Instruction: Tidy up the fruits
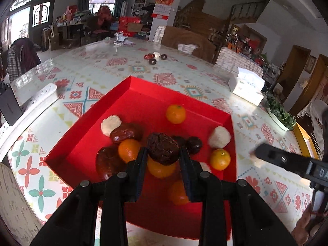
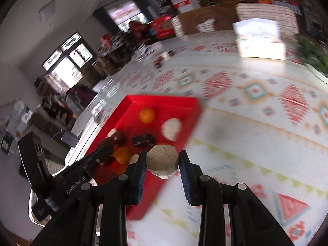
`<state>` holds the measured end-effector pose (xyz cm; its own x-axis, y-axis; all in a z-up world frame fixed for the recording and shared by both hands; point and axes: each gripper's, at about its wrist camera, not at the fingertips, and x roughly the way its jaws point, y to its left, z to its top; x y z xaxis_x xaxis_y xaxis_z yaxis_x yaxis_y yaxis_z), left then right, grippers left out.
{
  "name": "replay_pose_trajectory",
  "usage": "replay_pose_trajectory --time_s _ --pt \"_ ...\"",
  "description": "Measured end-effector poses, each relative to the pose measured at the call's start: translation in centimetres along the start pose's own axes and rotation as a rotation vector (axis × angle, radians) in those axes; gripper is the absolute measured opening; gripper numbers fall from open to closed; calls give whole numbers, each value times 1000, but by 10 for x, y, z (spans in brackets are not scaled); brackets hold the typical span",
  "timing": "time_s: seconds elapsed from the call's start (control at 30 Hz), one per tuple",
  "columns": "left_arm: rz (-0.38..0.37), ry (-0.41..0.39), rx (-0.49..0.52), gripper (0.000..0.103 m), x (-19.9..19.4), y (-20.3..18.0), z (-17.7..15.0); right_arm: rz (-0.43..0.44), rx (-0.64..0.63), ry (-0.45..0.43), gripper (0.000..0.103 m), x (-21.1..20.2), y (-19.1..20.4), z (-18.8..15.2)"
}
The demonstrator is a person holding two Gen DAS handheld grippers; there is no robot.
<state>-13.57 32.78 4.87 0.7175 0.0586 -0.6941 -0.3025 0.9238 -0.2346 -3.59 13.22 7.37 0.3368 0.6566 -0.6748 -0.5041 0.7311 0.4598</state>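
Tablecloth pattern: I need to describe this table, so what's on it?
Pale tablecloth with red and teal geometric diamonds and flowers; clearest in the left wrist view.

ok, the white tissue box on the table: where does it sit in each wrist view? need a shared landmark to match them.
Left wrist: the white tissue box sits right of centre in the upper half, on the patterned table beyond the red tray's right corner.
Right wrist: the box is at upper right, blurred, far beyond the tray.
Shared landmark: the red tray; in both views the box lies past it, to the right.
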Motion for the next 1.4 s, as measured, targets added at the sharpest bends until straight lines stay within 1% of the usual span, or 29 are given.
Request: replay_pose_trajectory --time_s 0.07,0.2,0.23,0.27,0.3,0.33,0.37,0.5,0.57,0.63,0.7,0.73,0.8,0.87,1.0,1.07,1.17,1.2,1.27,1.3,1.33,1.37,1.4 --pt "11 6 0 31 2 4 0 3 -23 20 34 18 12 6" --pt "4 7 -14 31 2 14 5 -8 -43 46 34 48 27 17" --pt "2 4 -19 34 1 16 6 -15 -45 51 34 54 29 21" --pt "-2 1 -26 41 -1 19 8 -20 -48 54 34 60 31 24" --pt "-5 -7 -36 46 -3 23 10 -22 -50 59 34 67 33 27" --pt "-5 -16 -45 54 -6 26 11 -24 -52 64 34 73 36 29" --pt "-4 -29 -59 58 -10 30 13 -24 -55 68 34 78 39 31" --pt "-6 -56 -89 59 -21 40 18 -7 -67 92 34 94 48 37" --pt "-5 -69 -100 62 -26 44 20 3 -73 116 34 105 52 38" --pt "-1 -79 -107 64 -29 46 21 14 -67 119 35 112 56 41" --pt "2 -84 -107 64 -32 47 22 23 -63 101 45 112 58 45" --pt "4 -88 -108 65 -33 47 22 27 -62 87 47 109 59 46" --pt "3 -90 -113 65 -33 48 23 29 -72 58 48 97 59 47" --pt "3 -94 -107 65 -34 45 23 4 -81 31 49 85 58 48" --pt "21 -117 -57 65 -40 28 21 -34 -68 -13 51 55 42 37" --pt "54 -145 -26 67 -45 17 21 -54 -54 -28 51 42 32 30" --pt "153 -234 44 77 -62 -7 17 -88 -33 -72 51 18 18 17" --pt "216 -288 82 80 -71 -19 14 -103 -28 -91 51 9 15 12" --pt "325 -390 130 96 -89 -39 10 -117 -13 -131 51 -9 9 4" --pt "363 -438 146 100 -98 -47 8 -120 -2 -153 53 -17 6 0" --pt "401 -501 165 103 -110 -58 4 -120 7 -174 54 -25 4 -5" --pt "427 -560 185 103 -122 -68 0 -122 11 -190 55 -32 2 -8" --pt "442 -596 200 103 -130 -75 -2 -128 11 -205 56 -39 2 -11"
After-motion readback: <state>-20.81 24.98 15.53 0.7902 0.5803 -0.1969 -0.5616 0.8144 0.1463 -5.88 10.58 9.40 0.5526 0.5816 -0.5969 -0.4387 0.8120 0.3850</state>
